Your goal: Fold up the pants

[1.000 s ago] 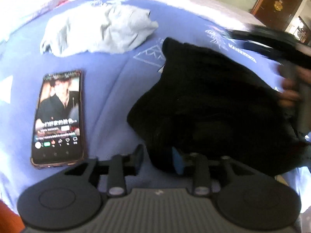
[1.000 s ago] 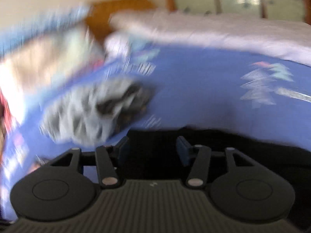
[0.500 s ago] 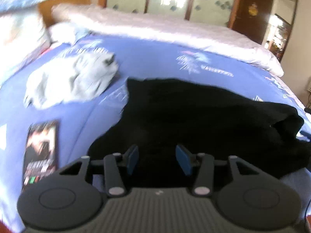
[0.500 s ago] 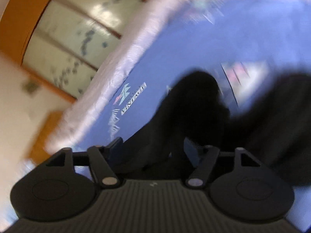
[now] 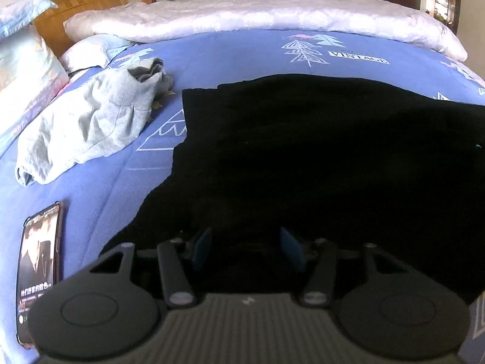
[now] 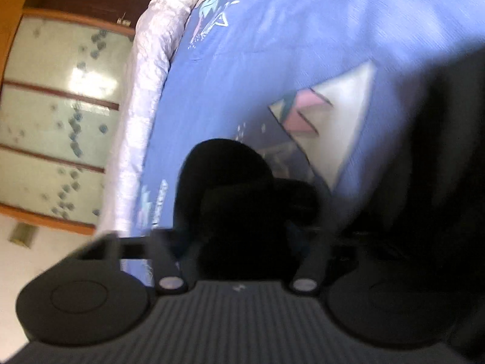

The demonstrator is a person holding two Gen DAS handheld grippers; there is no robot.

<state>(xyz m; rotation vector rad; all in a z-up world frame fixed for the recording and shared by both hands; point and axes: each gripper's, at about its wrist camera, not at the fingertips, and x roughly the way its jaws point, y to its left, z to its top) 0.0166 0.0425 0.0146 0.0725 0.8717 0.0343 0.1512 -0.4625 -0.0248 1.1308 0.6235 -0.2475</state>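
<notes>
The black pants (image 5: 318, 151) lie spread on the blue bedsheet (image 5: 230, 51), across the middle and right of the left wrist view. My left gripper (image 5: 247, 247) is open, its blue-padded fingers (image 5: 201, 244) just above the near edge of the pants, with nothing between them. In the tilted, blurred right wrist view, my right gripper (image 6: 239, 233) is open with a bunched fold of the black pants (image 6: 230, 188) sitting between its jaws. More black cloth (image 6: 439, 151) fills that view's right side.
A crumpled grey garment (image 5: 91, 124) lies left of the pants. A phone (image 5: 38, 270) with its screen lit lies at the near left. Pillows (image 5: 24, 51) and a wooden headboard (image 5: 78, 3) are at far left, a white quilt (image 5: 257, 12) along the far side.
My left gripper has pulled back and levelled out over the near edge of the pants, which now lie more spread. My right gripper has rolled sideways and come in around a fold of the pants.
</notes>
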